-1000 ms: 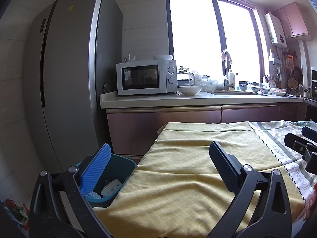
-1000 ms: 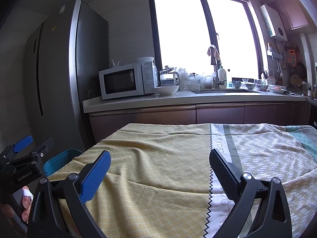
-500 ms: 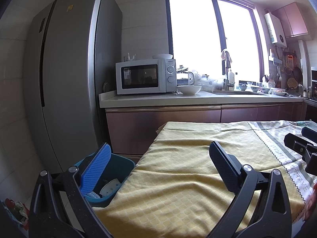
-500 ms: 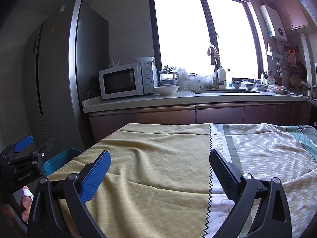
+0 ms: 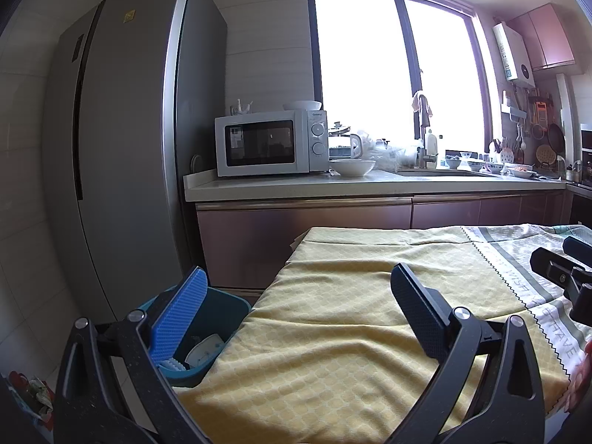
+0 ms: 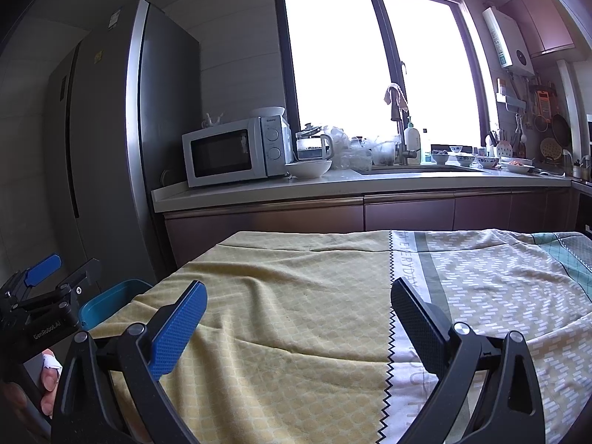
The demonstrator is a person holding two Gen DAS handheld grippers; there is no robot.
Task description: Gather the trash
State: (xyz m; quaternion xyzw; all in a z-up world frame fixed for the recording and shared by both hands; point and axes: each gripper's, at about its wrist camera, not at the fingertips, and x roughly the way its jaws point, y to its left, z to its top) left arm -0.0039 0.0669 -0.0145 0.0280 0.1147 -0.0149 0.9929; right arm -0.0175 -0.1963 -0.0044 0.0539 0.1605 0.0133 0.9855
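Both hand-held grippers, left & right, are hovering w/ jaws spread wide, gripping nothing, over the cloth-covered table. Trash is lying inside the teal bin just beside the table's left edge.

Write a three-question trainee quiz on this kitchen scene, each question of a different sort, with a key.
1. True or false: the left gripper holds a piece of trash.
2. Where does the blue bin stand? A) on the counter B) on the floor beside the table C) on the table
3. Fill in: the white bowl sits right of the ____.

Key: 1 false, both grippers are open and empty; 2 B; 3 microwave.
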